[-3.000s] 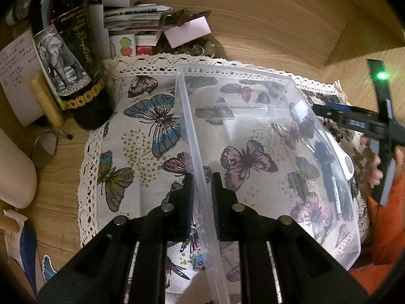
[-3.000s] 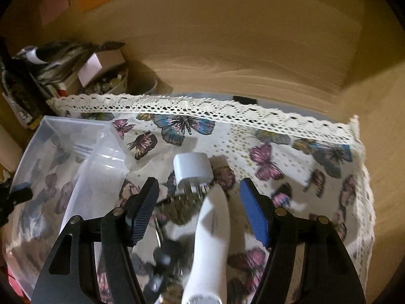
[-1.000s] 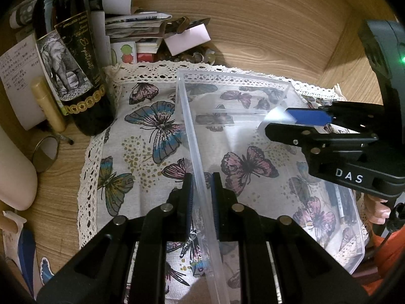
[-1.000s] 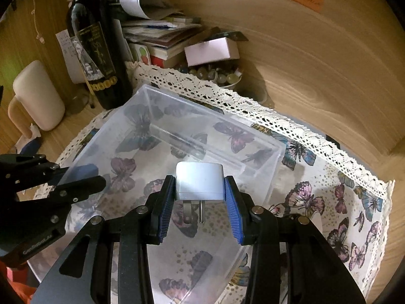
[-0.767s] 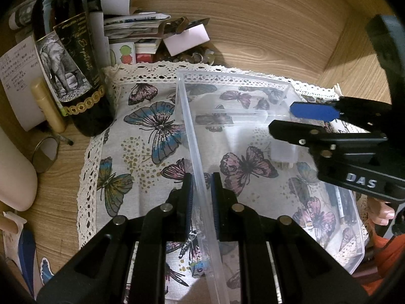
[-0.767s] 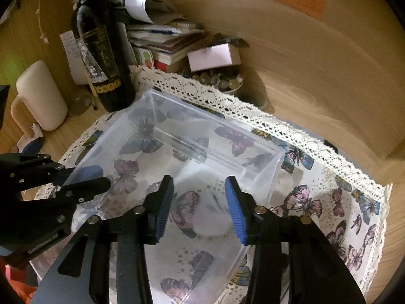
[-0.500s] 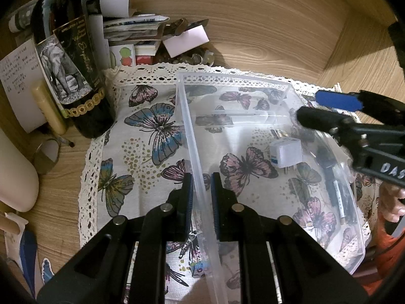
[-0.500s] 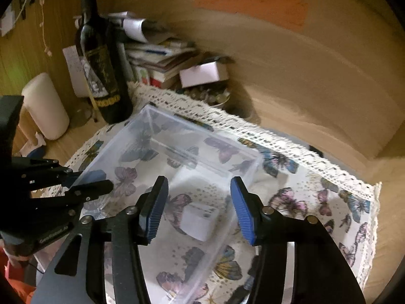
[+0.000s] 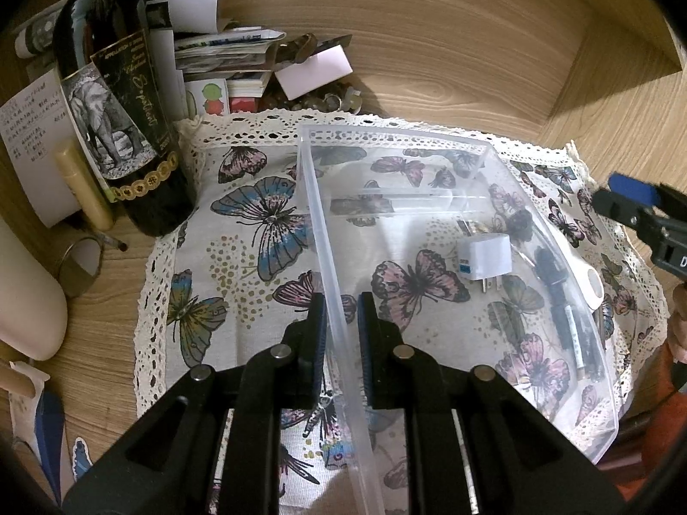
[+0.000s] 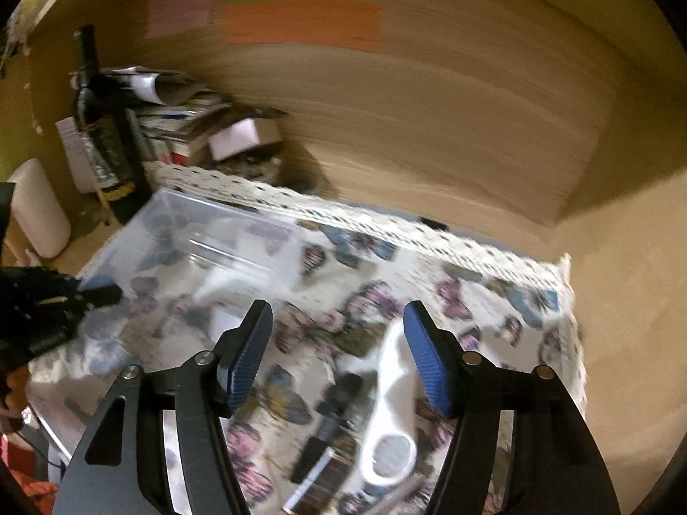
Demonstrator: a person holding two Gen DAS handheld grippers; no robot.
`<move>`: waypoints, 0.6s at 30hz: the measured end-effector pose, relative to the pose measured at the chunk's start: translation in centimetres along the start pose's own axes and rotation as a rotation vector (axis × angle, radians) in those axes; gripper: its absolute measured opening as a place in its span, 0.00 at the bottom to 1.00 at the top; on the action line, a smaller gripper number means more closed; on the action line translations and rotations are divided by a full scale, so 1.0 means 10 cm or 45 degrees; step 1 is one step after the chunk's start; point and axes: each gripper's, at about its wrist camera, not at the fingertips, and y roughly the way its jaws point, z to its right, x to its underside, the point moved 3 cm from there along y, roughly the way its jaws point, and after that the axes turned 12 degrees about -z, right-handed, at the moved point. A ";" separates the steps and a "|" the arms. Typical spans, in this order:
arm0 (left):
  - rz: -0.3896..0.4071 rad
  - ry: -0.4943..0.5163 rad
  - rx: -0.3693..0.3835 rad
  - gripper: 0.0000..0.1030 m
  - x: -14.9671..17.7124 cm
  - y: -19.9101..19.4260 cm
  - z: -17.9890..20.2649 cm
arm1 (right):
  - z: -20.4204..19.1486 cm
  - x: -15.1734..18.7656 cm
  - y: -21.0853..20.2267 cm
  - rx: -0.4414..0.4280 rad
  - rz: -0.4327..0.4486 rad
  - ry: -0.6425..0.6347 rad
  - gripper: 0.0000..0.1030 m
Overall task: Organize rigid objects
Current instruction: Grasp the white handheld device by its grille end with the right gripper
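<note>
A clear plastic box (image 9: 399, 137) stands on a butterfly-print cloth (image 9: 240, 231). My left gripper (image 9: 341, 322) is shut on the box's left wall. A white plug adapter (image 9: 485, 257) lies inside the box on its floor. My right gripper (image 10: 339, 343) is over the cloth to the right of the box (image 10: 180, 223), its jaws opening with nothing between them. Under it on the cloth lie a white flat tool (image 10: 390, 407) and a black pen (image 10: 330, 412). The right wrist view is blurred. The right gripper's tips (image 9: 622, 201) show at the edge of the left wrist view.
A dark wine bottle (image 9: 116, 98) stands at the cloth's back left, beside stacked papers and books (image 9: 223, 56) and a dish of small bits (image 9: 326, 98). A cream rounded object (image 9: 25, 292) and a round mirror (image 9: 81, 266) sit left. Wooden walls close the back and right.
The right gripper carried the white plug over the box, let it drop inside, opened wider and drew back to the right. The left gripper kept still on the box wall.
</note>
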 end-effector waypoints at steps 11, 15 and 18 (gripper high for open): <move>0.001 0.005 -0.005 0.13 0.00 -0.01 0.02 | 0.36 0.48 0.27 0.013 -0.139 0.154 0.59; 0.002 0.007 -0.006 0.13 0.01 -0.01 0.01 | 0.43 0.63 0.46 -0.006 -0.212 0.192 0.59; 0.001 0.007 -0.006 0.13 0.01 -0.01 0.01 | 0.45 0.69 0.59 -0.019 -0.259 0.208 0.59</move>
